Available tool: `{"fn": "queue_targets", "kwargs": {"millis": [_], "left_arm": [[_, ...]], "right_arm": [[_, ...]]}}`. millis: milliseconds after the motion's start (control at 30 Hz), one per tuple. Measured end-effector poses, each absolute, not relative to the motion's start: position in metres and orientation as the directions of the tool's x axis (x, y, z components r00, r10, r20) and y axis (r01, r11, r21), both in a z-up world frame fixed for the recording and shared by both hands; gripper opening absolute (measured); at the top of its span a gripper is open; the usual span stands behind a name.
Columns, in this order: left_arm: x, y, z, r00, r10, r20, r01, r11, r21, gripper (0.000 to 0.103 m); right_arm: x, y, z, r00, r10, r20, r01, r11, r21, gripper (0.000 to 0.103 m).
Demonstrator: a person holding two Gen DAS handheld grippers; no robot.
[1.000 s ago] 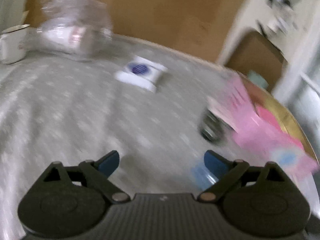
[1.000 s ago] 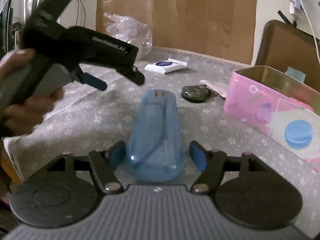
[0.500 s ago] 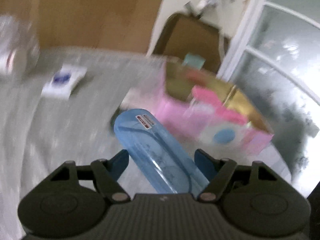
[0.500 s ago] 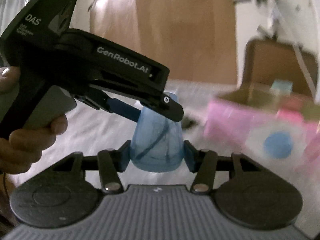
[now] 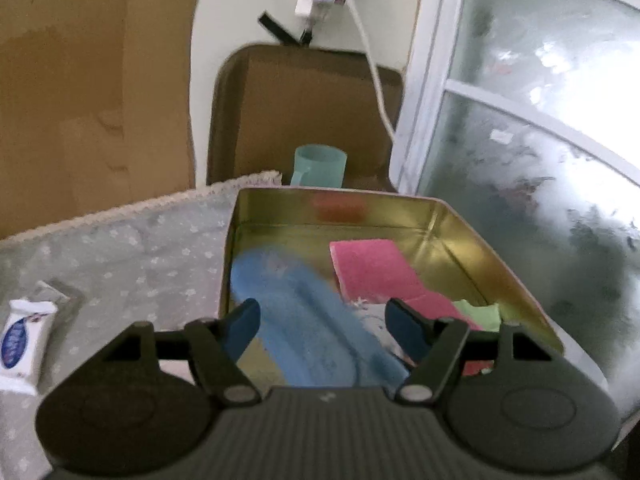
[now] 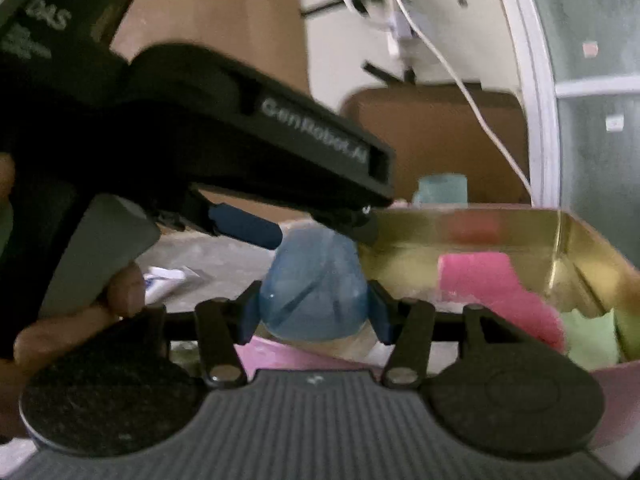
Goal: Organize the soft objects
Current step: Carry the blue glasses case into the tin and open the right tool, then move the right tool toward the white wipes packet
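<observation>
The right gripper [image 6: 314,312] pinches the blue soft case [image 6: 314,300] over the gold tin's [image 5: 452,220] near rim; the left gripper [image 5: 324,320], spread, crowds above. Pink sponge [image 5: 372,268], wipes packet [image 5: 22,344] nearby.

Blue soft case [image 5: 304,312]: motion-blurred in left view; near end hidden behind gripper body.
Left gripper [image 6: 320,236]: body cut off by top-left edge in right view.
Tin box [image 6: 576,240]: right side cut by frame edge.
Red patch on tin's far wall [image 5: 340,206]: blurred, unidentifiable.
White packet [image 5: 20,344]: print unreadable.
</observation>
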State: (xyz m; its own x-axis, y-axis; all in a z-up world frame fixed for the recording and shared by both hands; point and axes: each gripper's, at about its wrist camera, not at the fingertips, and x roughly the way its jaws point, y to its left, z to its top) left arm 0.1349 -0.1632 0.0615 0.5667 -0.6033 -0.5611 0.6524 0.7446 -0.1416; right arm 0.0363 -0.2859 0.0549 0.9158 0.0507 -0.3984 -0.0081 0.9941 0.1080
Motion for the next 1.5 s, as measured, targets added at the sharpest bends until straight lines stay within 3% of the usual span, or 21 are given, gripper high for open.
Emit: {"fn": "queue_targets", "kwargs": {"millis": [200, 300, 467, 633, 767, 867, 933, 1000, 1133, 1300, 1400, 1467, 1500], "left_arm": [[0.161, -0.179, 0.044, 0.564, -0.563, -0.604, 0.639, 0.761, -0.112, 0.074], [0.159, -0.167, 0.045, 0.565, -0.581, -0.586, 0.632, 0.761, -0.146, 0.082], [0.140, -0.101, 0.047, 0.632, -0.586, -0.508, 0.575, 0.793, -0.200, 0.083], [0.136, -0.006, 0.018, 0.727, -0.427, -0.538, 0.379, 0.903, -0.204, 0.083], [0.144, 0.060, -0.012, 0.781, -0.172, -0.600, 0.142, 0.985, -0.097, 0.083], [0.146, 0.094, -0.025, 0.810, -0.007, -0.586, 0.004, 1.000, -0.007, 0.084], [0.147, 0.107, -0.031, 0.818, 0.045, -0.574, -0.063, 0.998, -0.011, 0.085], [0.150, 0.122, -0.033, 0.816, 0.035, -0.577, -0.104, 0.991, -0.088, 0.086], [0.147, 0.138, -0.030, 0.849, 0.012, -0.528, -0.121, 0.978, -0.172, 0.086], [0.141, 0.135, -0.029, 0.849, -0.007, -0.528, -0.104, 0.978, -0.179, 0.086], [0.144, 0.137, -0.031, 0.845, -0.014, -0.534, -0.099, 0.978, -0.182, 0.086], [0.145, 0.138, -0.032, 0.840, -0.018, -0.542, -0.103, 0.976, -0.192, 0.086], [0.147, 0.140, -0.033, 0.837, -0.021, -0.546, -0.104, 0.975, -0.198, 0.086]], "right_arm": [[0.053, -0.295, 0.043, 0.899, 0.049, -0.435, 0.017, 0.989, 0.145, 0.061], [0.040, -0.294, 0.046, 0.920, 0.051, -0.389, 0.003, 0.991, 0.137, 0.061], [0.017, -0.285, 0.058, 0.962, 0.017, -0.274, 0.013, 0.994, 0.107, 0.060], [0.007, -0.254, 0.066, 0.971, 0.120, -0.207, -0.111, 0.992, 0.052, 0.060], [0.026, -0.209, 0.061, 0.897, 0.300, -0.324, -0.298, 0.953, 0.056, 0.060], [0.062, -0.171, 0.050, 0.806, 0.371, -0.462, -0.367, 0.925, 0.102, 0.063], [0.092, -0.148, 0.043, 0.759, 0.384, -0.526, -0.373, 0.918, 0.133, 0.080], [0.123, -0.128, 0.036, 0.732, 0.371, -0.572, -0.341, 0.926, 0.164, 0.086], [0.182, -0.097, 0.019, 0.706, 0.297, -0.643, -0.226, 0.955, 0.193, 0.087], [0.225, -0.079, -0.006, 0.669, 0.233, -0.706, -0.095, 0.969, 0.229, 0.092], [0.229, -0.067, -0.011, 0.690, 0.170, -0.704, -0.102, 0.985, 0.139, 0.092], [0.225, -0.067, -0.009, 0.691, 0.179, -0.700, -0.118, 0.984, 0.134, 0.083], [0.222, -0.067, -0.007, 0.692, 0.194, -0.695, -0.143, 0.981, 0.131, 0.071]]}}
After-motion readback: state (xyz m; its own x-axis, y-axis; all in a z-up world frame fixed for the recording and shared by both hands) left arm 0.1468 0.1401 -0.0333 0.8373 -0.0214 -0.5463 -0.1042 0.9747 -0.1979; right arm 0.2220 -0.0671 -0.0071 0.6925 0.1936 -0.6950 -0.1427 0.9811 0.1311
